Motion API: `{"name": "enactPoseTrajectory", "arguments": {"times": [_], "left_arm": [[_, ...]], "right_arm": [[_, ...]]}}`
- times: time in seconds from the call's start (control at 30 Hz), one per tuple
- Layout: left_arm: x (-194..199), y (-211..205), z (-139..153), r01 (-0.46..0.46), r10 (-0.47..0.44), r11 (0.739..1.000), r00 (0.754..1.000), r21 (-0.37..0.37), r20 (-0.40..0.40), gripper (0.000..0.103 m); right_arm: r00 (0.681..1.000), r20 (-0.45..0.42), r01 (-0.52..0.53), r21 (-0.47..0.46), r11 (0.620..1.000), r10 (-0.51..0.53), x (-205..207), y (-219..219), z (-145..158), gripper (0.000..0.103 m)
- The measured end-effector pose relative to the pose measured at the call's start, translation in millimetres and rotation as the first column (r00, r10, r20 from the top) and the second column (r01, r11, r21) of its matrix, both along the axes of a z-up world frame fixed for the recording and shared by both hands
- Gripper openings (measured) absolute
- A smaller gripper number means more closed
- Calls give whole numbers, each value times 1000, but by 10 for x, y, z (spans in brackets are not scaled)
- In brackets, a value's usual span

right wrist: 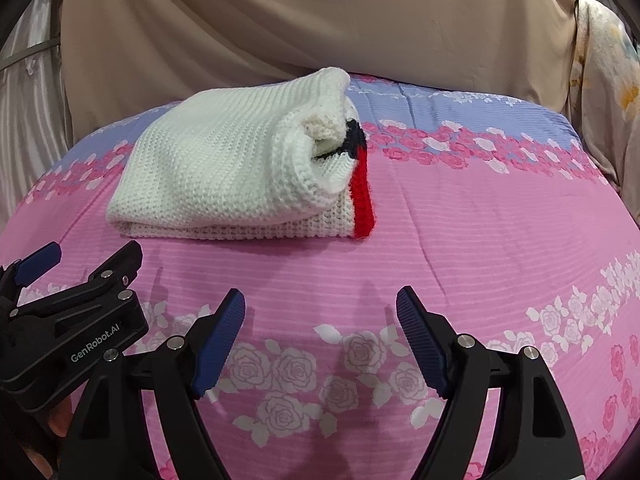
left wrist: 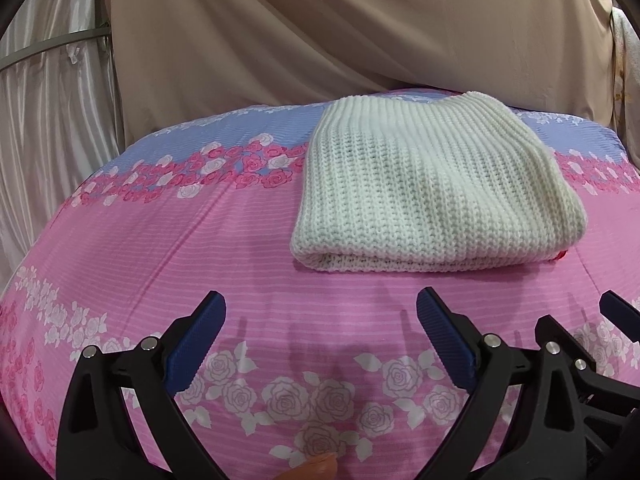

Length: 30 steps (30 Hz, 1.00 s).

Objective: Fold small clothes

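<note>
Both jaws are spread apart and empty on the left gripper and right gripper. Beyond them, a folded white knit is laid on the pink floral bedspread. Its red-and-dark trim is revealed fully only in the right wrist view.

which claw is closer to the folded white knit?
Roughly level, left marginally nearer at most. Left claw sits open just short of the folded white knit, a bit to its left; right claw sits open short of it, off its red-edged end.
</note>
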<state>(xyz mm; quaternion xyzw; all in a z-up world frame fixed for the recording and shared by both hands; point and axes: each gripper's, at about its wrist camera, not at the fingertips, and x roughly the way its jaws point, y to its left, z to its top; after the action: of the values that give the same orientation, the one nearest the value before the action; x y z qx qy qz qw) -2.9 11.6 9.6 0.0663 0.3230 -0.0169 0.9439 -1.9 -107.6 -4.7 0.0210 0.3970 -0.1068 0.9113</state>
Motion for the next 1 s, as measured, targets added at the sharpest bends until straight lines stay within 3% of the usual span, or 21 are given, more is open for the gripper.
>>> {"name": "enactPoseTrajectory", "arguments": {"times": [1.0], "left_arm": [[10, 27, -2, -2, 2, 1000, 1000, 14, -1, 94]], "right_arm": [[1000, -1, 8, -9, 1000, -8, -5, -1, -2, 76]]}}
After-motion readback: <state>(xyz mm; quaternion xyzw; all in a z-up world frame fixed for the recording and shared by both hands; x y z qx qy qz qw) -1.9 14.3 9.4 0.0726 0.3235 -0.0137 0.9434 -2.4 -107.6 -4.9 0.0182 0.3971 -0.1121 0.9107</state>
